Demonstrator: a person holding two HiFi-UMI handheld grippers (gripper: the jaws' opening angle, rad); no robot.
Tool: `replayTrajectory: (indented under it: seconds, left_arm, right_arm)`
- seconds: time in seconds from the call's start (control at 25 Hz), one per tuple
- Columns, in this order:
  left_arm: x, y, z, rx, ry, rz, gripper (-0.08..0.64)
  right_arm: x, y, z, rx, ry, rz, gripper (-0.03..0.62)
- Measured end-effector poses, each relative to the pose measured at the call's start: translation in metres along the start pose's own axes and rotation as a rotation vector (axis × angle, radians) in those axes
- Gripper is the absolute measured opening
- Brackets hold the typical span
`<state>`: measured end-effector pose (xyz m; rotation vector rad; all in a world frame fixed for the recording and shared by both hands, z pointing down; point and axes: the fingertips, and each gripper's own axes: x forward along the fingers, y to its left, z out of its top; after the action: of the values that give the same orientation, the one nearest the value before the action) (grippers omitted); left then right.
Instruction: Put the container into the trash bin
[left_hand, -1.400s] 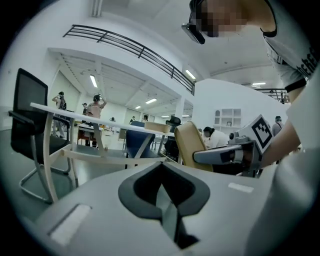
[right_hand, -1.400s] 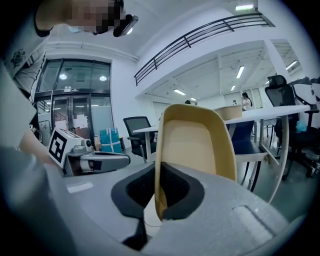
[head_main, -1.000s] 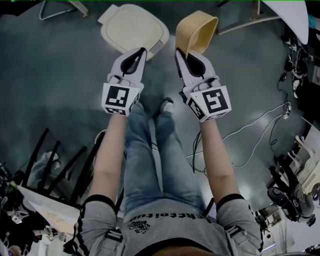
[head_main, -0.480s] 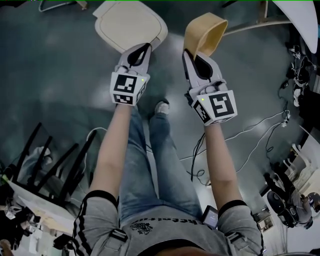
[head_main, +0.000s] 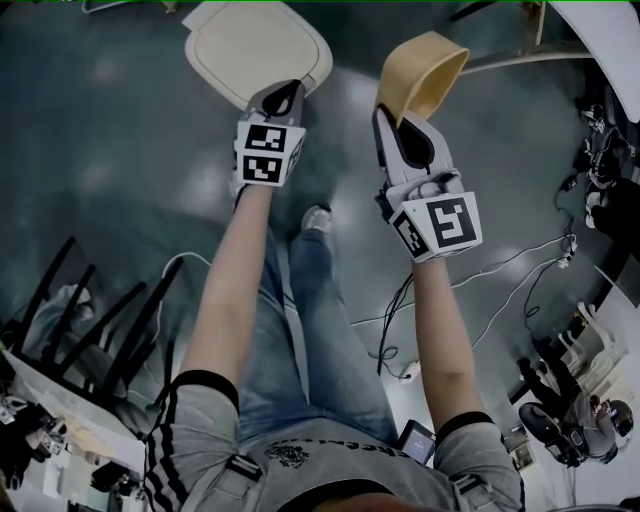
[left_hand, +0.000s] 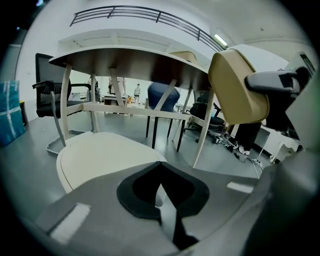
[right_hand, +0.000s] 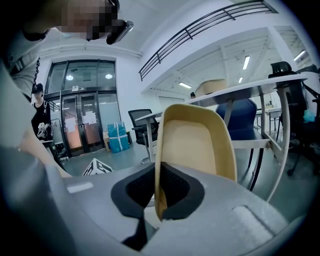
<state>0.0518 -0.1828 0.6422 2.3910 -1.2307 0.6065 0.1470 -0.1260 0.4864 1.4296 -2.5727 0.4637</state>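
left gripper (head_main: 281, 98): jaws pressed together tip to tip, nothing btwn them. Held out in front of the person. In head view its tip overlaps the bin's near edge.
right gripper (head_main: 402, 120): clamped on the container's rim, one jaw inside the wall, one outside. Held out alongside the left one, the two apart.
container (head_main: 421, 72): tan, shallow, rounded corners, empty. It's in the air, stood on edge above the right jaws, hollow side showing in right gripper view (right_hand: 197, 140). It's to the right of the bin, not touching it and not over it, w/ grey floor below.
trash bin (head_main: 258, 45): cream, squarish w/ rounded corners, lid flat & shut. Stands on the floor just ahead of the left gripper, near the table legs.
floor (head_main: 120, 130): dark grey, glossy, pale light patches.
table (left_hand: 125, 57): dark top, white slanted legs, behind the bin in left gripper view. The container shows in front of its right end.
person: bare arms stretched fwd, jeans (head_main: 300, 330), grey top. One shoe (head_main: 318, 217) is on the floor btwn the arms.
cables (head_main: 520, 262): thin, pale, run across the floor to the person's right.
black chair (left_hand: 50, 87): left of the table.
blue chair (left_hand: 162, 95): farther back, under the table top.
blue boxes (right_hand: 118, 136): stacked near glass doors, far back in right gripper view.
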Motion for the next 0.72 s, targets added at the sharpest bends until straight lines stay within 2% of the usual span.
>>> replayTrajectory:
  seconds: [0.08, 0.24, 0.52, 0.72]
  left_arm:
    - [0.005, 0.003, -0.009, 0.005, 0.039, 0.02, -0.002]
    - [0.013, 0.004, -0.026, 0.064, 0.119, 0.037, 0.011]
    - [0.02, 0.007, -0.036, -0.019, 0.165, 0.047, 0.011]
    - [0.02, 0.008, -0.038, -0.021, 0.205, 0.075, 0.011]
  right_arm:
    - [-0.003, -0.001, -0.004, 0.002, 0.007, 0.005, 0.006]
    - [-0.007, 0.0, -0.009, 0.005, 0.019, 0.011, 0.006]
    - [-0.01, -0.01, -0.008, 0.005, 0.018, 0.007, 0.006]
    - [-0.011, -0.012, -0.006, -0.007, 0.015, 0.001, 0.006]
